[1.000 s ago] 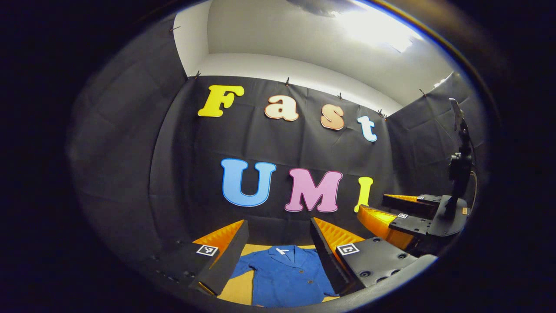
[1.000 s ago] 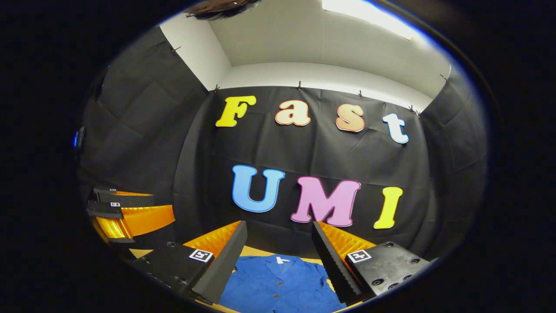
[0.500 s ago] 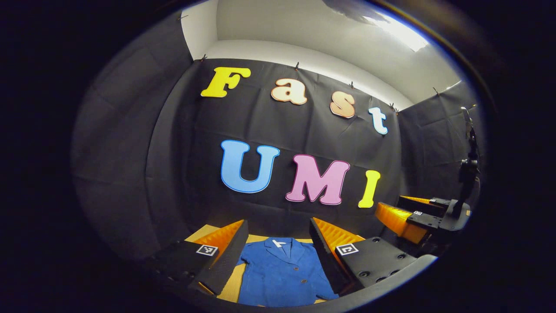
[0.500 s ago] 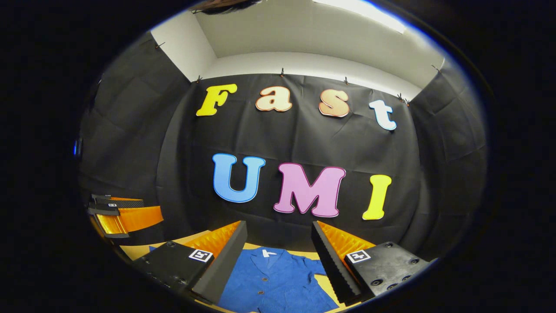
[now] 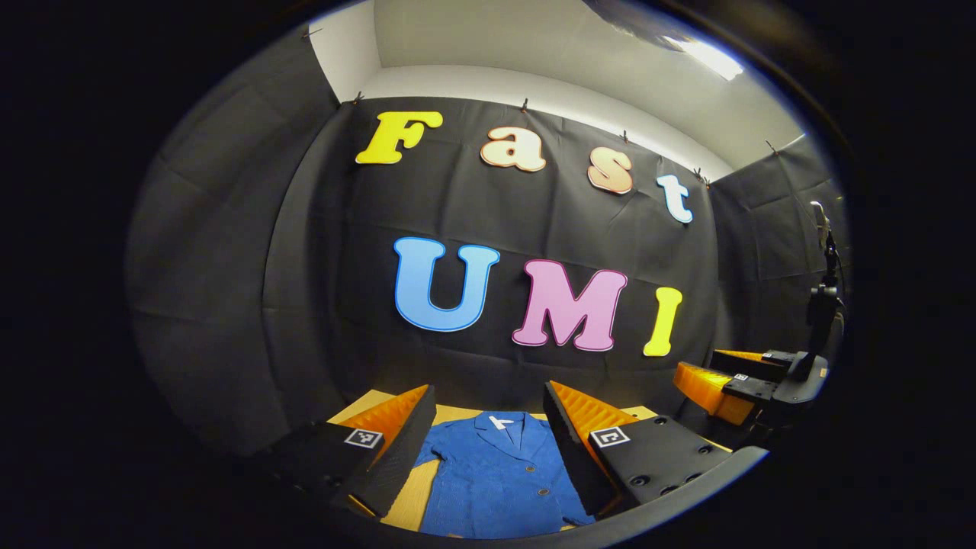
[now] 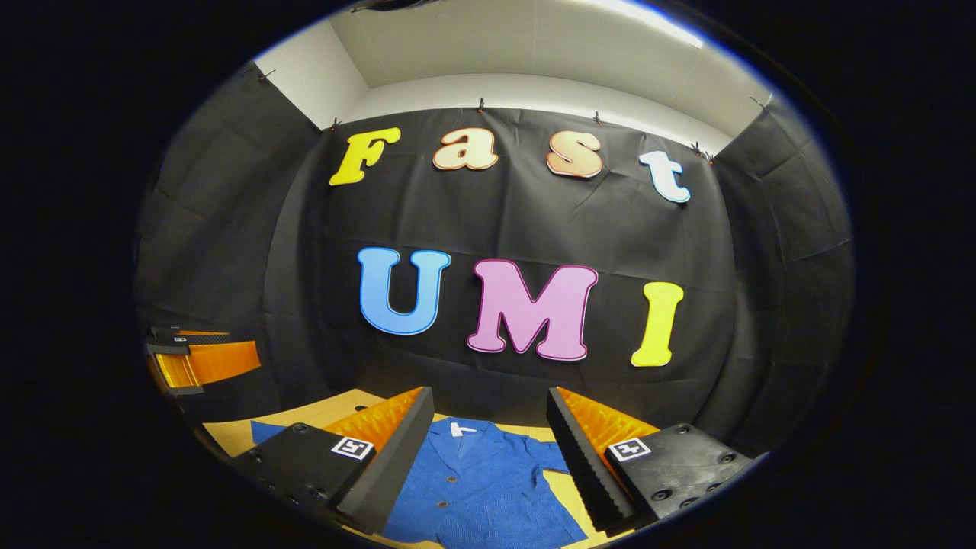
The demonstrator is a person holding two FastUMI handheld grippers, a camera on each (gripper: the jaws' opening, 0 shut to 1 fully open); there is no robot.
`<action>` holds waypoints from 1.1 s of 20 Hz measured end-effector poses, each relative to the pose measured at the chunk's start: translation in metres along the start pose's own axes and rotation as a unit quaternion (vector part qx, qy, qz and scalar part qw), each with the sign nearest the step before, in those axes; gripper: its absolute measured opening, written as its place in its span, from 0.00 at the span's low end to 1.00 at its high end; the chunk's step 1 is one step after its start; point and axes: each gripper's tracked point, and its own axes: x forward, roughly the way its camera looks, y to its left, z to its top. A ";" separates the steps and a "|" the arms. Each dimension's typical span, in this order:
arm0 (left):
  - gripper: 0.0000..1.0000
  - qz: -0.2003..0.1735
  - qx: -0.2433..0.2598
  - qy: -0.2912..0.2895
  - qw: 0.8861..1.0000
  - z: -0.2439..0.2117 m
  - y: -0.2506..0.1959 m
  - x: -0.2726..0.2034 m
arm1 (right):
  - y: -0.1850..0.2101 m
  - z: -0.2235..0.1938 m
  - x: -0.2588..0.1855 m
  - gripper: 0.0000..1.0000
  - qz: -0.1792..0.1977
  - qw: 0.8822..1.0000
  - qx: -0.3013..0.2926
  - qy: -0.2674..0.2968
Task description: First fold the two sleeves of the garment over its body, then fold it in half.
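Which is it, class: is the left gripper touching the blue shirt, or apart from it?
Apart. In the left gripper view the left gripper is open, its fingers held above the table, with the blue shirt lying flat, unpinched, between and beyond them.

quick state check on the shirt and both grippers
blue shirt: flat on the table, front up, buttoned, sleeves not yet folded
left gripper: open, above the shirt, holding nothing
right gripper: open, above the shirt, holding nothing
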 end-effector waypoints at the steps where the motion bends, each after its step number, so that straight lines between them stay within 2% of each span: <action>1: 0.81 -0.001 0.002 0.000 1.000 0.000 -0.002 0.002 | -0.003 -0.004 0.003 0.95 0.000 1.000 -0.002 0.003; 8: 0.81 -0.004 0.014 0.000 1.000 0.000 -0.017 0.013 | -0.014 -0.032 0.045 0.95 0.016 1.000 -0.009 0.022; 14: 0.81 0.003 0.025 0.005 1.000 -0.005 -0.033 0.024 | -0.048 -0.098 0.116 0.96 0.028 0.994 0.022 0.102; 22: 0.82 0.043 0.017 0.032 0.998 -0.027 -0.053 0.052 | -0.157 -0.222 0.194 0.96 -0.021 0.974 0.045 0.221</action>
